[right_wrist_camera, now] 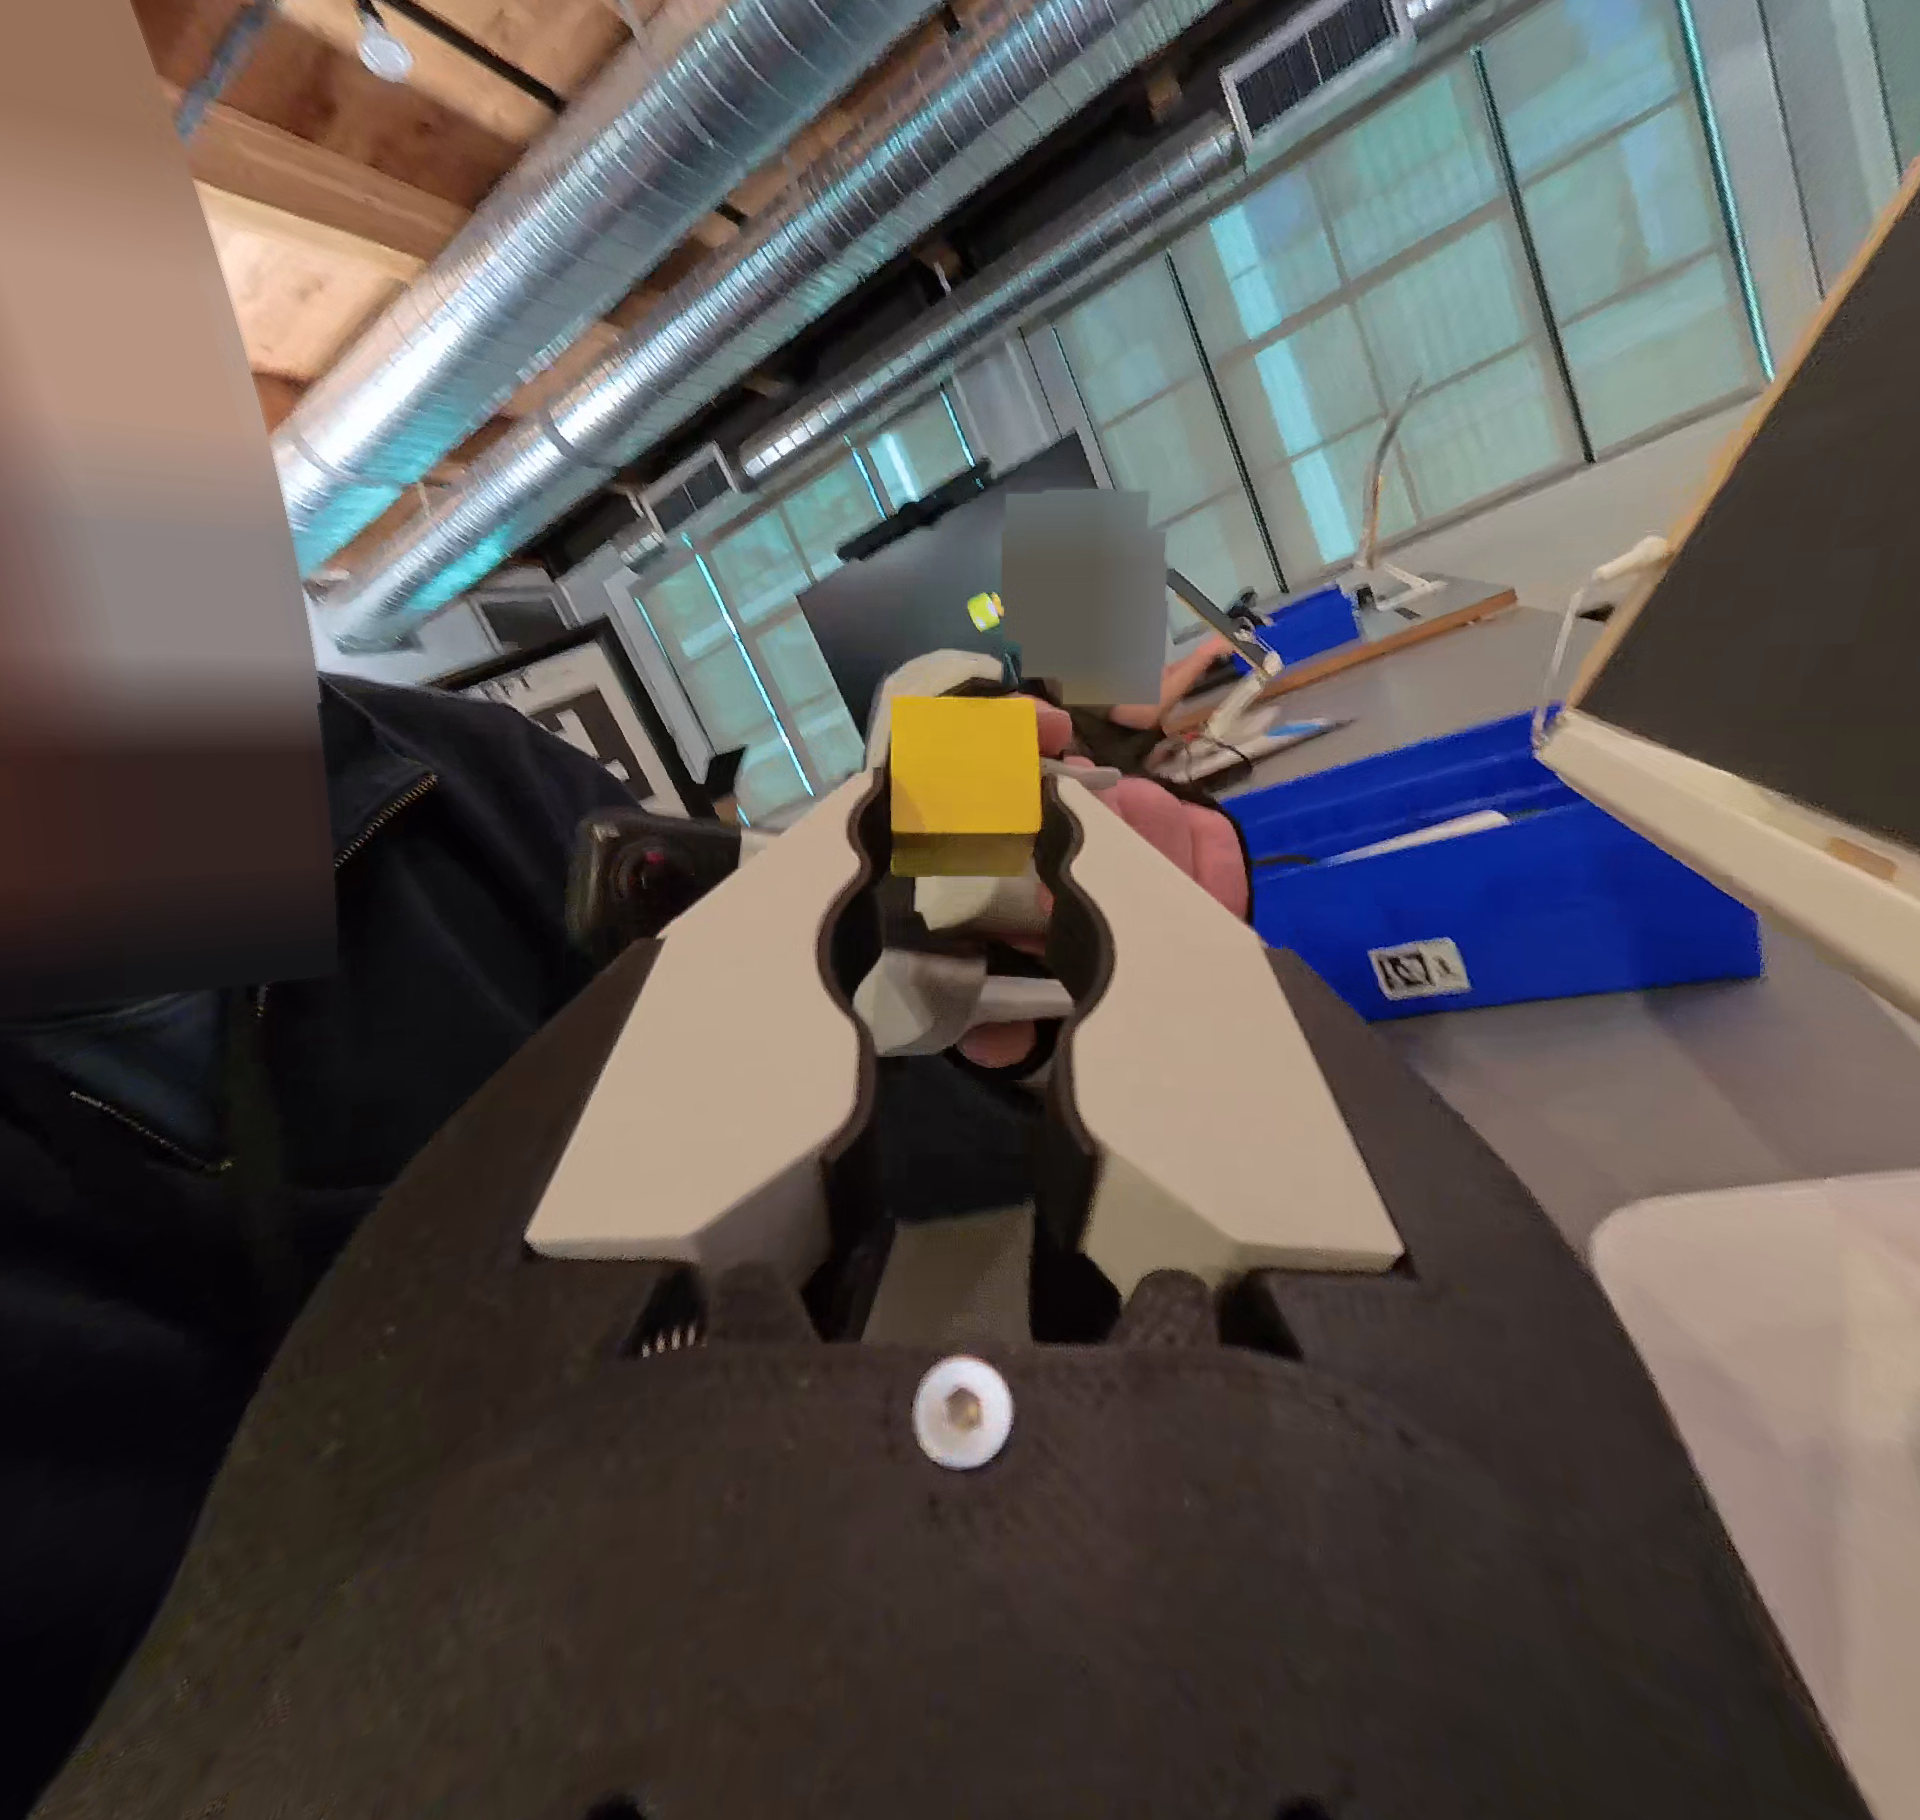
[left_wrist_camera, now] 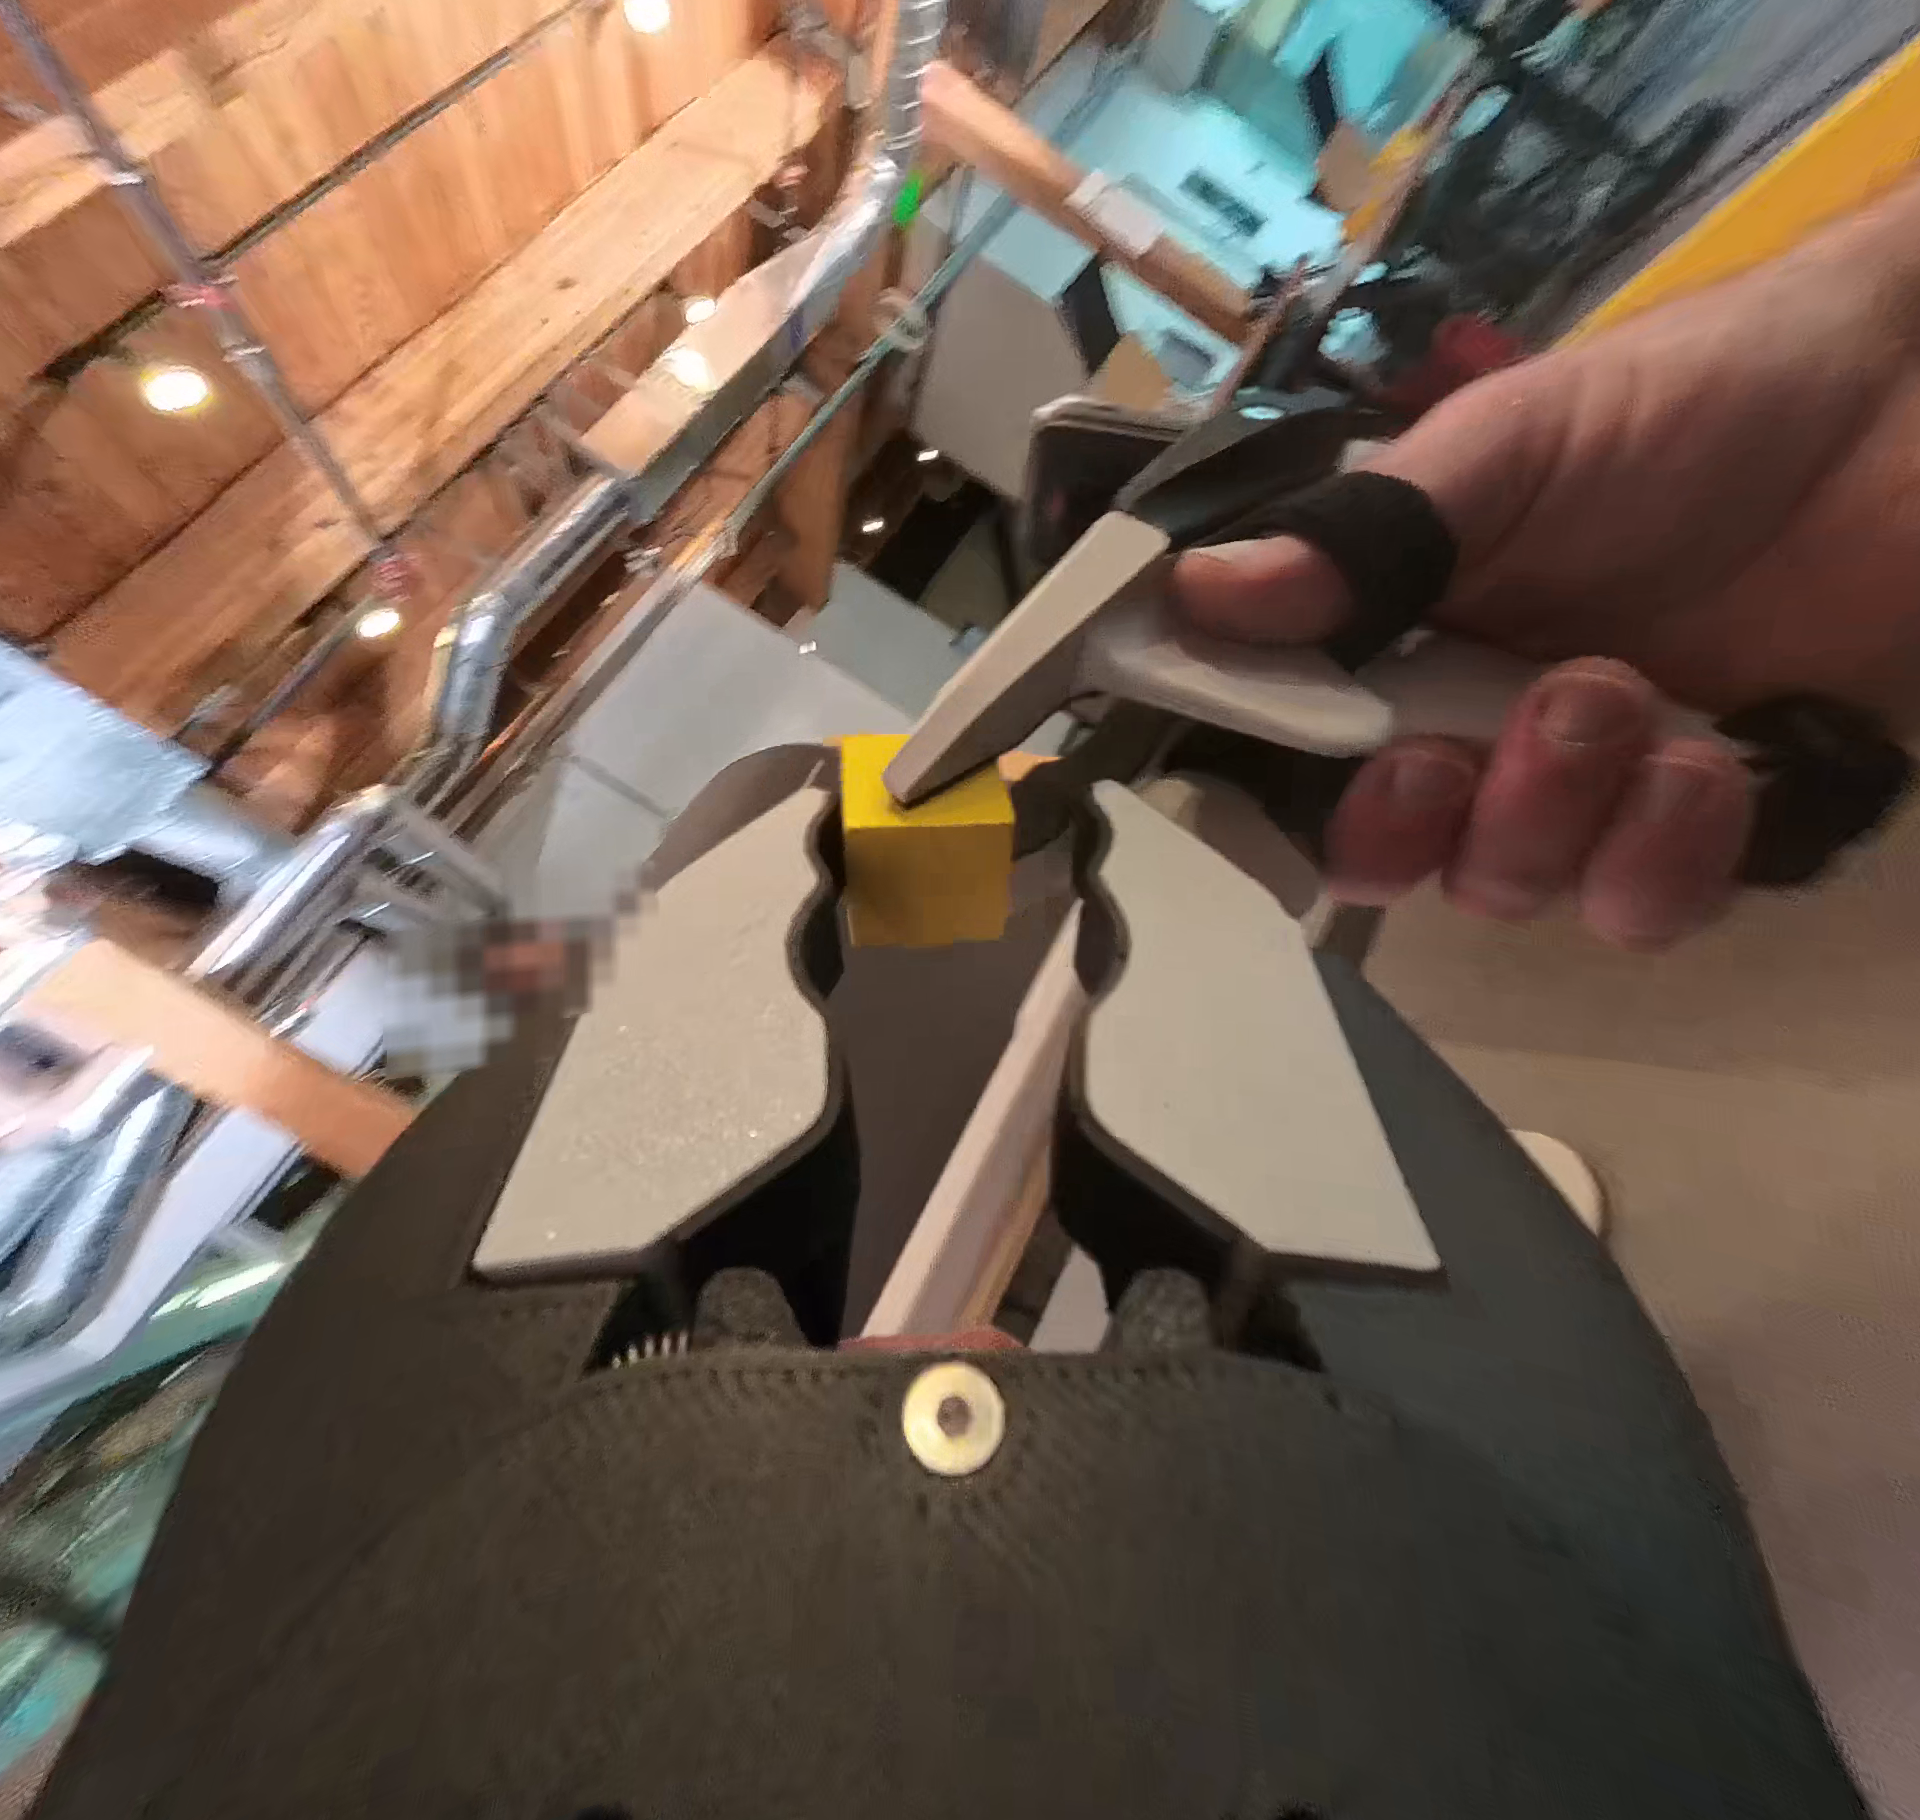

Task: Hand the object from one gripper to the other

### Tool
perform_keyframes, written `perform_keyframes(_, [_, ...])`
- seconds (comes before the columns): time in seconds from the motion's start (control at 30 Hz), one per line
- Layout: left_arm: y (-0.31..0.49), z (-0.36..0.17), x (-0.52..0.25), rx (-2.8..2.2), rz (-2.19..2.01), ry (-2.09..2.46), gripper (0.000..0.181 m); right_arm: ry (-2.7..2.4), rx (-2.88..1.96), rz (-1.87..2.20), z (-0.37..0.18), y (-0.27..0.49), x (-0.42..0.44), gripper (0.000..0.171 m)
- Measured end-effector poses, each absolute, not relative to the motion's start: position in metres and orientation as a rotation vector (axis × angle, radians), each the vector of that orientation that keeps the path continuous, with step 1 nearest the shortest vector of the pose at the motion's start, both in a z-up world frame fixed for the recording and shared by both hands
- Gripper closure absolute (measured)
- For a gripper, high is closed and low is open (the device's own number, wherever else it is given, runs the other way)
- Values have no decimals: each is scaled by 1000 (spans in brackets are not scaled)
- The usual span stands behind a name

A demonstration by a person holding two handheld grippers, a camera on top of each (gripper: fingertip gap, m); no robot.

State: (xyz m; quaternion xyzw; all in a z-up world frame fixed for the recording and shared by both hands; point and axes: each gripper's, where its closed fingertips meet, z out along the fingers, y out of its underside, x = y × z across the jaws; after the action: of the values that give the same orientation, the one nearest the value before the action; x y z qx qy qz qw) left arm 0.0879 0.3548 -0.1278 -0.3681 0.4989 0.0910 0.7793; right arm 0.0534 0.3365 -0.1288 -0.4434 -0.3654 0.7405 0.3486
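A yellow cube [right_wrist_camera: 964, 773] is clamped between the tips of my right gripper [right_wrist_camera: 966, 796], which holds it up in the air. In the left wrist view the cube [left_wrist_camera: 925, 851] sits between the tips of my left gripper [left_wrist_camera: 961, 820]. It lies against the left finger, with a gap to the right finger, so the left jaws stand open around it. The right gripper's upper finger [left_wrist_camera: 1029, 648] comes in from the right and presses on the cube's top. A hand [left_wrist_camera: 1662, 544] holds that gripper. Parts of the left gripper's fingers [right_wrist_camera: 971, 903] show behind the cube.
A grey table [right_wrist_camera: 1558, 1095] lies to the right with blue bins [right_wrist_camera: 1507, 887], an open white-edged lid [right_wrist_camera: 1714, 804] and a white container [right_wrist_camera: 1766, 1407]. A person in a dark jacket [right_wrist_camera: 416, 887] is close on the left. Ducts and wooden ceiling are overhead. Both grippers' tips are close together, under 4 cm apart.
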Motion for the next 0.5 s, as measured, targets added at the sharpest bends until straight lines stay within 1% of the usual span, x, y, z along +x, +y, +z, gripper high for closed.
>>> perform_keyframes(0.07, [351,-142,95,-829,107,1227,122,-1003,-1232,1837,-138,340,58,147])
perform_keyframes(0.1, [350,-148,96,-867,69,1291,121,-1049,-1279,1795,-145,339,61,147])
perform_keyframes(0.2, [341,-156,95,-919,-22,1431,122,-1194,-1344,1783,-156,324,71,146])
perform_keyframes(0.33, [327,-170,98,-936,-46,1576,125,-1322,-1457,1767,-172,309,75,146])
perform_keyframes(0.4, [320,-180,102,-944,-52,1643,129,-1367,-1503,1780,-180,303,74,146])
perform_keyframes(0.5, [311,-190,106,-939,-61,1712,138,-1421,-1514,1813,-186,294,74,146])
